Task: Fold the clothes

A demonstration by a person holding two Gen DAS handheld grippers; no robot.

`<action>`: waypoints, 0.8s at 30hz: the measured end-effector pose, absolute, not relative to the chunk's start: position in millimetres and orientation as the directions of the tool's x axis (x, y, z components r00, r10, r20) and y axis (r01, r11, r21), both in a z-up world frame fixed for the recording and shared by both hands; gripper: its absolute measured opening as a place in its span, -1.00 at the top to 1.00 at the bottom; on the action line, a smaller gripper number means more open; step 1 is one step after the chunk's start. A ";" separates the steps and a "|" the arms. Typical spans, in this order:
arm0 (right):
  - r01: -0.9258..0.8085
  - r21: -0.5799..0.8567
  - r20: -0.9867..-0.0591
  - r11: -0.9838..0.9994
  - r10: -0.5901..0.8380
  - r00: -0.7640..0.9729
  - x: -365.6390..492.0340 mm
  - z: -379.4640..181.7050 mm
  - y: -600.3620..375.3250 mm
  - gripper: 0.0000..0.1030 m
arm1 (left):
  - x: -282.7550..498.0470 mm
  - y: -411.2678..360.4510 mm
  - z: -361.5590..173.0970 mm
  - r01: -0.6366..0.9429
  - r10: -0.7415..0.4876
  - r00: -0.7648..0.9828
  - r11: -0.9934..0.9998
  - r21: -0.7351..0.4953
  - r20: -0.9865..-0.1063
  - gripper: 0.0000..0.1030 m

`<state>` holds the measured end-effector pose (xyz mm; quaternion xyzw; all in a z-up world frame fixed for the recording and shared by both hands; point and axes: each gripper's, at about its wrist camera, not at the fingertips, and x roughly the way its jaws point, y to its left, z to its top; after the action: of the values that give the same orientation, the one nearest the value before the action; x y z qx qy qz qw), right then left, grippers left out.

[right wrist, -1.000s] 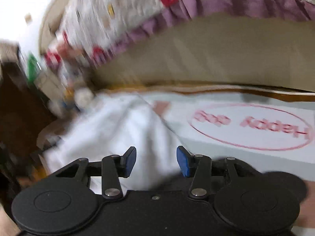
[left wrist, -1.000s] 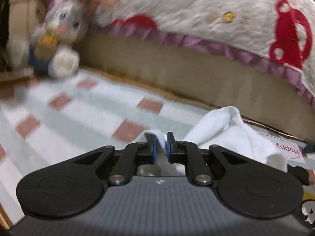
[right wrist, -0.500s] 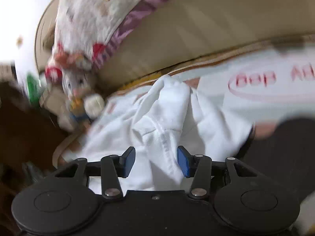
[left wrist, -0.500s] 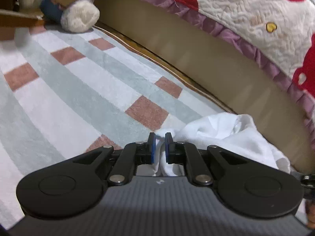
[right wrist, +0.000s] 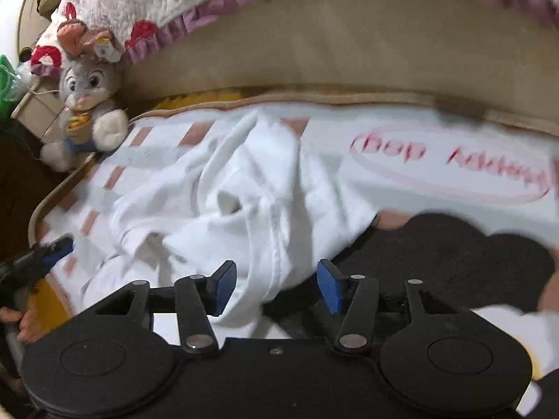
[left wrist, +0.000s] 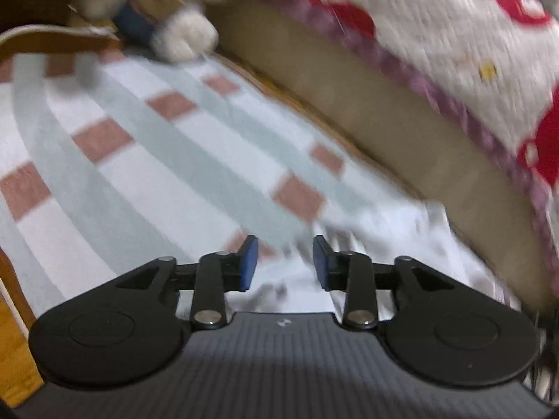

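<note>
Clearly unfolded, the white garment [right wrist: 244, 202] lies crumpled on the mat [left wrist: 146, 160] beside the plush rabbit [right wrist: 87, 94]; both my jaws gape, holding nothing.

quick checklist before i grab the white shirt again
1. Left gripper free: ok, jaws open, nothing between the pads.
2. Right gripper free: ok, jaws open, a fold of the shirt lies between them unclamped.
3. Shirt flat: not ok, it lies crumpled in a heap on the mat.
4. Grab points found: cannot tell, no collar or sleeve stands out in the bunched cloth.
5. Room to spread: ok, bare striped mat shows in the left wrist view; the plush bunny sits off at the mat's far corner.
6. Left view sharp enough to aim: not ok, it is motion-blurred.
</note>
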<state>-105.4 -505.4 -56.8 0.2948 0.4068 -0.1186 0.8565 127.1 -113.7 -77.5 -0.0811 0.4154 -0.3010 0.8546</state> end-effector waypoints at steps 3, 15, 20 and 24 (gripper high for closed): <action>0.465 0.595 -0.654 0.656 0.058 0.754 -114.3 -80.1 -512.4 -0.28 | 122.1 -132.2 -87.4 0.484 -0.522 0.480 0.828 -0.284 -0.705 0.17; 0.380 0.453 -0.552 0.806 -0.081 0.830 -103.9 -97.8 -510.0 0.79 | 107.7 -174.3 -96.9 0.558 -0.413 0.551 0.829 -0.048 -0.725 0.15; 0.490 0.405 -0.411 0.772 -0.325 0.852 -156.1 -37.0 -528.8 0.79 | 104.6 -174.7 -84.8 0.561 -0.445 0.592 0.826 -0.054 -0.672 0.93; 0.592 0.365 -0.386 0.718 -0.462 0.799 -198.2 -12.7 -544.0 0.79 | 103.2 -164.0 -71.9 0.544 -0.480 0.635 0.834 -0.090 -0.606 0.93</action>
<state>-198.2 -544.0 -12.7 0.2415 0.1349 -0.2871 0.9171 103.2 -164.0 -71.9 0.0504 0.3197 -0.2836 0.9027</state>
